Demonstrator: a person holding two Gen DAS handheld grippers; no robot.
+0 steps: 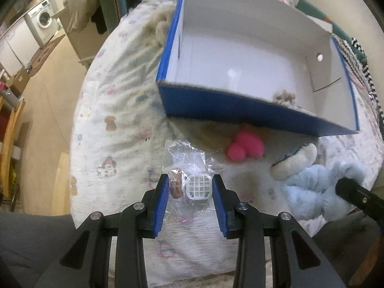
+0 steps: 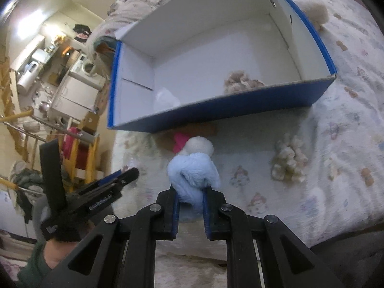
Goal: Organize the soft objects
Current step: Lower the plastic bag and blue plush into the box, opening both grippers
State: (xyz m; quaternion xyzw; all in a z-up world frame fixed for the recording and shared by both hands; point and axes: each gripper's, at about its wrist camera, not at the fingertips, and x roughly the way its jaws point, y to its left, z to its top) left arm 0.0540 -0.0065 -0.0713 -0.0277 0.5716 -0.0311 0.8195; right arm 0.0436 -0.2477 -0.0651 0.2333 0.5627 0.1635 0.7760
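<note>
Fingers of the left gripper (image 1: 189,187) stand partly closed on a clear plastic bag (image 1: 189,168); the blue pads press the bag's sides, and inside it show a white grid-like piece and a small brown thing. The bag hangs above the bed (image 1: 115,124), whose cover is pale with small printed figures.

The right gripper (image 2: 190,195) has its fingers drawn close together on a pale blue plush (image 2: 193,175), the fur bulging out between and above the pads. In the left wrist view the same plush (image 1: 312,192) sits at the near right, with one black finger of the right gripper over it. Just beyond the blue plush lies a white plush piece (image 2: 199,145), touching it; whether the two are one toy I cannot tell. A pink plush (image 1: 244,147) lies on the bed just in front of the box's near wall, left of the white piece.

The box (image 1: 240,110), blue outside and white inside, rests on the bed at the far side of both views. Inside it, near its front wall, lies a beige fluffy thing (image 2: 242,82), and something small and white (image 2: 165,98) lies to its left. Another beige fluffy thing (image 2: 289,160) sits on the bed, right of the blue plush and well apart from it. A washer (image 1: 44,21) stands in the room at the far left.
</note>
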